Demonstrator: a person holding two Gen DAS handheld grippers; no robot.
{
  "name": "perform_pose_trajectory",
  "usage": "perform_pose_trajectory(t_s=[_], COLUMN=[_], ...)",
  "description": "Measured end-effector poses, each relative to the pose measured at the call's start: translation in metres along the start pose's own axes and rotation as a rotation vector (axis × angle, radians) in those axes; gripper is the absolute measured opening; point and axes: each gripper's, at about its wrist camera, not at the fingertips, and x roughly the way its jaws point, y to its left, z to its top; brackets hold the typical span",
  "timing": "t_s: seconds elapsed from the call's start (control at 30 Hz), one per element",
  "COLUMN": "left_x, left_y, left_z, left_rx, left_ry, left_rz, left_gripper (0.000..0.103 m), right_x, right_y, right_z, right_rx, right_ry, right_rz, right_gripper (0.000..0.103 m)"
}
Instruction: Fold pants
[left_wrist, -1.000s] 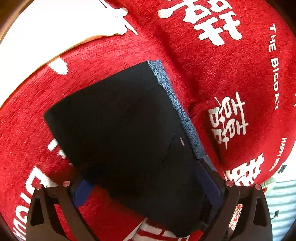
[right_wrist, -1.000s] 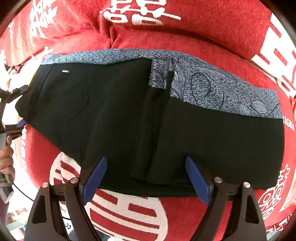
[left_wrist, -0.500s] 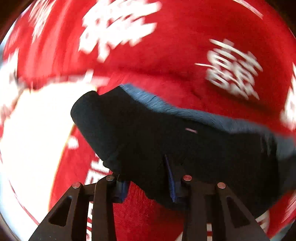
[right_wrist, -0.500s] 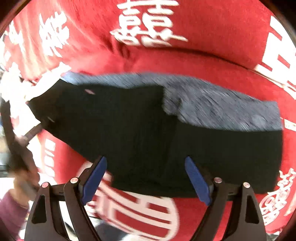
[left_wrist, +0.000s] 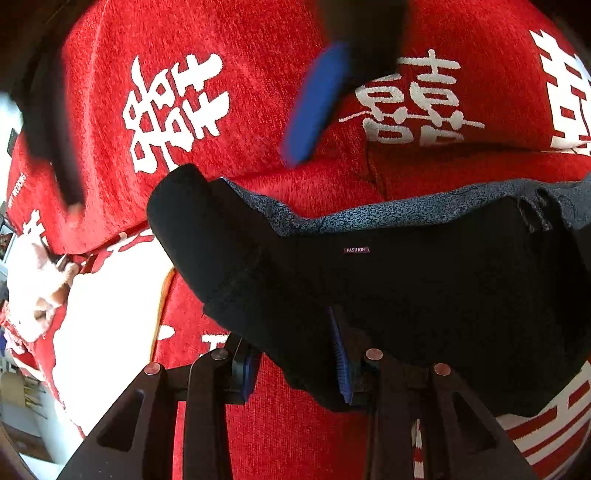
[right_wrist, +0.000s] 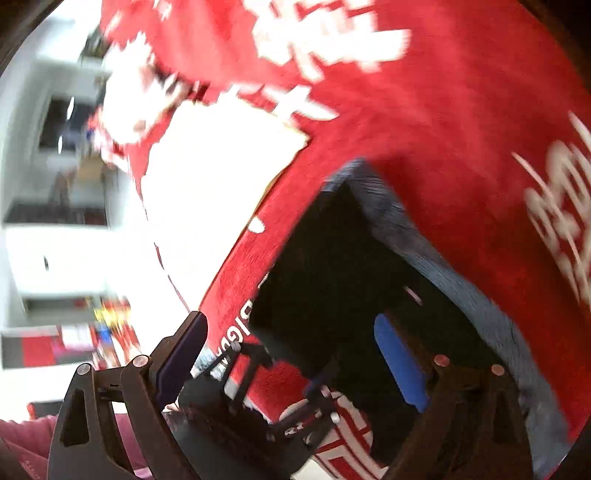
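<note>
The black pants (left_wrist: 406, 288), with a blue-grey patterned waistband (left_wrist: 369, 218) and a small "FASHION" tag, lie folded on the red sofa cover. My left gripper (left_wrist: 295, 363) is shut on the near left edge of the pants, and that end is lifted and bunched. My right gripper (right_wrist: 291, 365) is open and empty above the pants (right_wrist: 332, 266), swinging over the left gripper, which shows below it (right_wrist: 258, 398). One of the right gripper's blue pads (left_wrist: 314, 107) crosses the top of the left wrist view, blurred.
The red cover with white characters (left_wrist: 177, 114) drapes the seat and backrest. A white cushion or sheet (left_wrist: 107, 314) lies at the left. Shelves and room clutter (right_wrist: 55, 221) show beyond the sofa's left end. My pink sleeve (right_wrist: 22, 443) is at the bottom left.
My left gripper closed on the pants' left edge and raised it. My right gripper left the front edge, stayed open, and swung left over the pants toward the left gripper.
</note>
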Motion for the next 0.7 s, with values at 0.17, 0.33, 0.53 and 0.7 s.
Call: perform_pose_trajectory(t_s=[0.17, 0.33, 0.53, 0.7], left_x=[0.001, -0.013, -0.058, -0.103], left_y=[0.002, -0.006, -0.033, -0.078], left_z=[0.001, 0.006, 0.033, 0.057], left_rx=[-0.013, 0.009, 0.033, 0.079], left_ry=[0.007, -0.014, -0.075, -0.133], left_rz=[-0.006, -0.040, -0.120, -0.216], left_gripper=[0.035, 0.035, 0.035, 0.035], right_x=[0.048, 0.035, -0.026, -0.089], right_y=[0.001, -0.024, -0.063, -0.100], right_z=[0.021, 0.001, -0.064, -0.146], right_rx=[-0.001, 0.066, 0.143, 0.213], right_ry=[0.157, 0.082, -0.143, -0.355], right_rz=[-0.088, -0.022, 0.164, 0.252], right_gripper=[0.083, 0.020, 0.020, 0.020])
